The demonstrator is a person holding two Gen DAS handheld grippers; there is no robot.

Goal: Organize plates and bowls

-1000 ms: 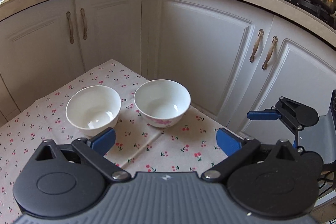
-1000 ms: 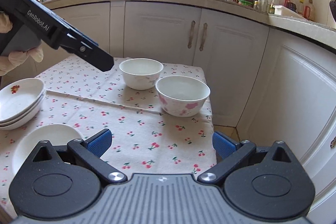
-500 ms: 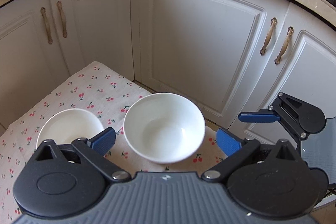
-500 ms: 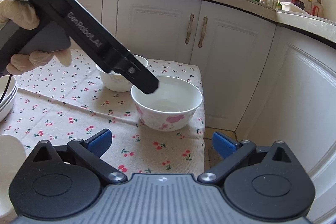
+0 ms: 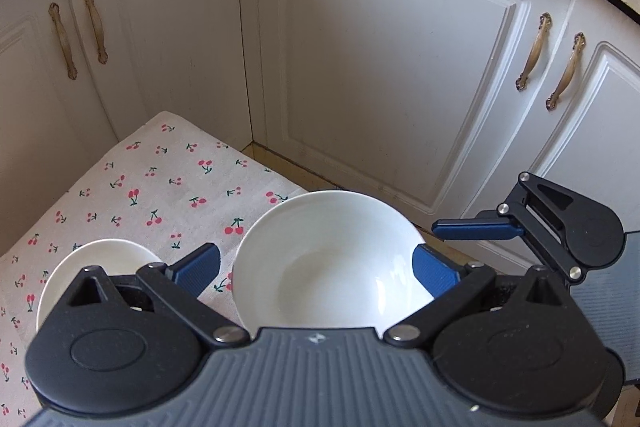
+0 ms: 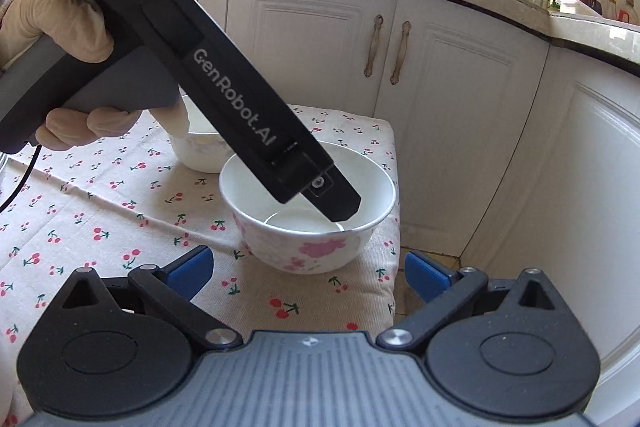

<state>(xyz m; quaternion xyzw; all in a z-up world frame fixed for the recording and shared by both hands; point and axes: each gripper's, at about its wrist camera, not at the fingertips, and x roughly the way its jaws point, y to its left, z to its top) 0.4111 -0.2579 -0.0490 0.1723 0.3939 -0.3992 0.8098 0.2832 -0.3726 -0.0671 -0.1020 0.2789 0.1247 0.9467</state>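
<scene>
at far left of the left wrist view: round glossy white bowl (image 5: 92, 267), plain inside, resting on cherry-print woven tablecloth (image 5: 160, 187), partly hidden behind the gripper linkage. just right of it, apart: second glossy white bowl (image 5: 328, 263), deeper, smooth curved wall, standing near the cloth's right edge, in front of panelled white cabinet doors (image 5: 380, 67) with ornate bronze handles. left gripper (image 5: 316, 267) spread wide, ribbed blue pads (image 5: 198, 269) flanking this bowl on either side; contact with the rim not determinable. at right edge: right gripper (image 5: 476, 229), black linkage and flat blue pad, beside the bowl's right rim.

in the right wrist view, from left: gloved left hand (image 6: 68, 27) wrapped around the grey handle. black matte body of left gripper (image 6: 336, 203) slanting down, tip inside the flowered bowl (image 6: 308, 215), pink blossom print on its outer wall. plain bowl (image 6: 196, 147) behind, mostly hidden. right gripper (image 6: 308, 273) spread wide, blue pads (image 6: 188, 269) empty, low over the tablecloth (image 6: 100, 203), just short of the flowered bowl. at far right, stone-look countertop (image 6: 560, 23) carrying bottles.
</scene>
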